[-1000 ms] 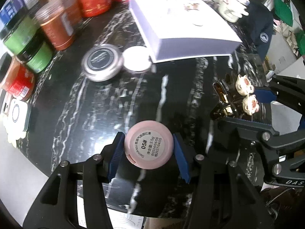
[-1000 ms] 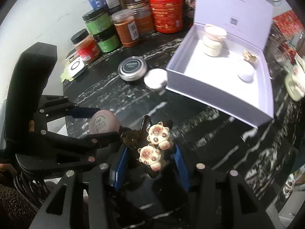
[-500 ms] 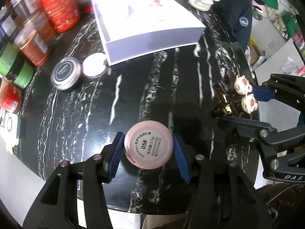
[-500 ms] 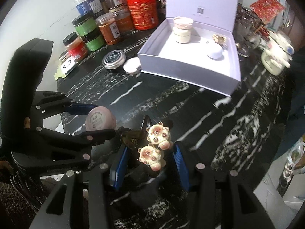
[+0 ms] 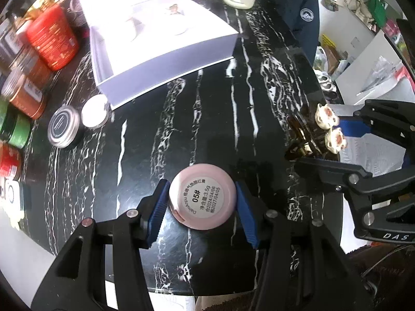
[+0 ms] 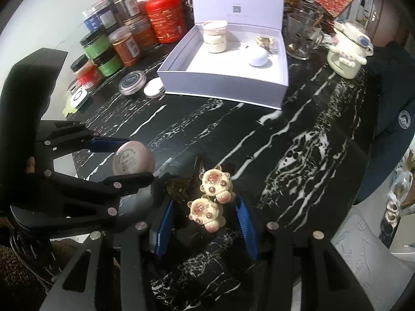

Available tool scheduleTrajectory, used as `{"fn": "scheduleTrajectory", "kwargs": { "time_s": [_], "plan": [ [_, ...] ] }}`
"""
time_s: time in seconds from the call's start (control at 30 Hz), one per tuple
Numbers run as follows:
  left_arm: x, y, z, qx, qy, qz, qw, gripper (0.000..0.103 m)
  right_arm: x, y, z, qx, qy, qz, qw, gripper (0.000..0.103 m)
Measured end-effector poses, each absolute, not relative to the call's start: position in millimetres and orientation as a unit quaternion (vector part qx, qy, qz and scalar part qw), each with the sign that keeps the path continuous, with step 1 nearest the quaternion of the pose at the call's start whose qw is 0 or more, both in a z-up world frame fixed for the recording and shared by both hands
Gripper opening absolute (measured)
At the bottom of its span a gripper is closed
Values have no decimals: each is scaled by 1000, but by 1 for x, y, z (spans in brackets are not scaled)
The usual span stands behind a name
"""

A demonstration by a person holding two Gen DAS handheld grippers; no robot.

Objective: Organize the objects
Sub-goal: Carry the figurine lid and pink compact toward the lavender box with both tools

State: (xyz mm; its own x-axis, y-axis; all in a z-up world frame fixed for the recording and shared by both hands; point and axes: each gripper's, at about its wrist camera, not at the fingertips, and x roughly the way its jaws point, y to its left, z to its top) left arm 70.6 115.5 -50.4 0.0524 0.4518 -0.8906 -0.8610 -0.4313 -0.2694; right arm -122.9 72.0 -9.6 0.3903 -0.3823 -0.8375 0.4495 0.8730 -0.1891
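Left tongs [image 5: 202, 202] pinching pink compact [image 5: 202, 196] across smooth rim, light, slippery. Right tongs [image 6: 205, 217] clamping bear hair clip [image 6: 211, 197], fragile charms.

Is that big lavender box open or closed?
Open. The lavender box has its lid standing upright behind it, and a cream jar and white dome sit inside.
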Motion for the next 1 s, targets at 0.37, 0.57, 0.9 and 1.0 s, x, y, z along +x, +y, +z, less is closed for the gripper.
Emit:
{"fn": "scheduleTrajectory", "kwargs": {
  "time_s": [0.37, 0.57, 0.9, 1.0],
  "plan": [
    [66, 140, -42, -521, 208, 654, 507, 50, -122, 53, 3, 44, 481, -265, 834, 48],
    [51, 151, -39, -514, 212, 658, 508, 50, -110, 42, 10, 54, 476, -264, 837, 48],
    [18, 162, -41, -518, 211, 661, 500, 50, -82, 24, 14, 47, 485, -254, 836, 48],
    [8, 164, -42, -519, 210, 665, 495, 50, -74, 17, 14, 48, 487, -248, 836, 48]
  ]
}}
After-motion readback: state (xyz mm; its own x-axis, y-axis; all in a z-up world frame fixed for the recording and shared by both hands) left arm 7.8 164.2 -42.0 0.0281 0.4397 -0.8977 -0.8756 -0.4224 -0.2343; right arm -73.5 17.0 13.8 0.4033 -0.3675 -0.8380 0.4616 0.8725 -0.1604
